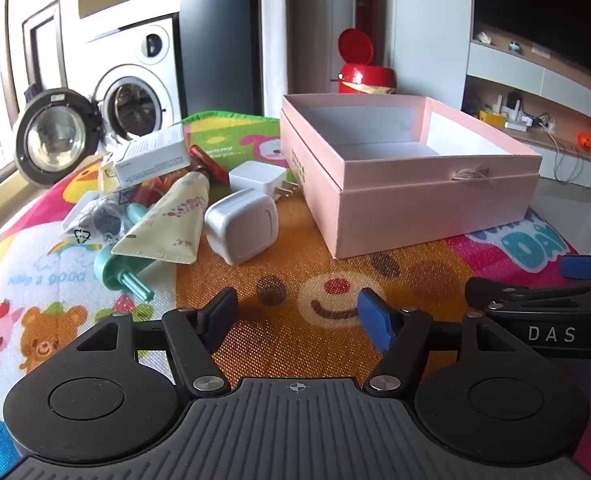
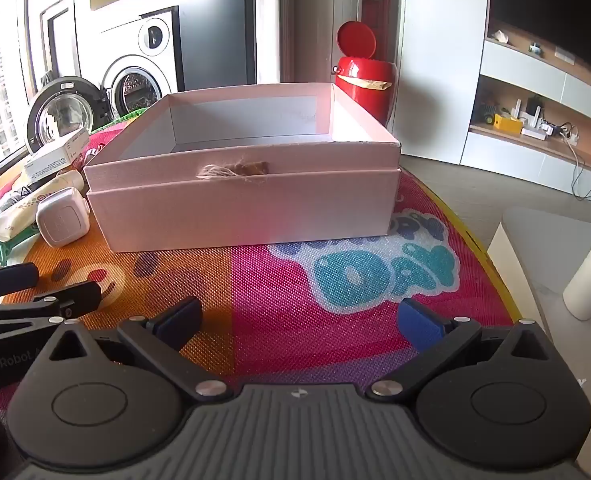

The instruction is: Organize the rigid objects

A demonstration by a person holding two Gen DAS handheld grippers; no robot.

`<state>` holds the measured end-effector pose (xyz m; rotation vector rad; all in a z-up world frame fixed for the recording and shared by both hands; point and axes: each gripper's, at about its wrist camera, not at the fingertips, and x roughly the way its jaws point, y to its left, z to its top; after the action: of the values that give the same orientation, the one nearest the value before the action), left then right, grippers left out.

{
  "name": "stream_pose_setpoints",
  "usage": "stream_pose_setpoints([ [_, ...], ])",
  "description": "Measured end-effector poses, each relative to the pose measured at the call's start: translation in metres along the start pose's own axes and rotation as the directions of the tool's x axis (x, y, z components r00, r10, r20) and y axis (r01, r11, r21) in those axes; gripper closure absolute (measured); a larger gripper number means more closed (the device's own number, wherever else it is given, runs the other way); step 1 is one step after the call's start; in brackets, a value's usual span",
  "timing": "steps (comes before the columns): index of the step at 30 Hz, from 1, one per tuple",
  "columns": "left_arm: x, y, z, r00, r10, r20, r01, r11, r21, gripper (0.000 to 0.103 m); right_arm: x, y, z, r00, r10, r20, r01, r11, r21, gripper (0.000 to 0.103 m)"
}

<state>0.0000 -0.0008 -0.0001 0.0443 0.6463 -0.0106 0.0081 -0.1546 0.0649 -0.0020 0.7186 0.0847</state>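
An open, empty pink box (image 1: 435, 216) stands on a colourful play mat (image 1: 295, 272); it also fills the middle of the right wrist view (image 2: 247, 208). To its left lies a pile: a grey-white charger cube (image 1: 241, 226), a white plug adapter (image 1: 257, 180), a cream tube (image 1: 167, 220), a white carton (image 1: 151, 158), a teal plastic piece (image 1: 125, 272) and a red pen-like item (image 1: 209, 162). My left gripper (image 1: 297, 314) is open and empty, low over the mat in front of the pile. My right gripper (image 2: 299, 320) is open and empty, facing the box's front wall.
A red bin with a raised lid (image 1: 365, 72) stands behind the box. A washing machine with its door open (image 1: 131, 100) is at the back left. Shelves with cables (image 2: 535, 128) are at the right. A white stool (image 2: 555, 248) stands beside the mat's right edge.
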Motion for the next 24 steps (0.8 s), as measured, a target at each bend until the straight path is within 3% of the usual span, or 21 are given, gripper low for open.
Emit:
stream_pose_setpoints([
  [24,-0.0001,-0.0021,0.0010,1.000,-0.014,0.002,0.014,1.000,-0.020,0.031,-0.0014,-0.0016,0.0037,1.000,0.010,0.000,-0.010,1.000,0.012,0.000],
])
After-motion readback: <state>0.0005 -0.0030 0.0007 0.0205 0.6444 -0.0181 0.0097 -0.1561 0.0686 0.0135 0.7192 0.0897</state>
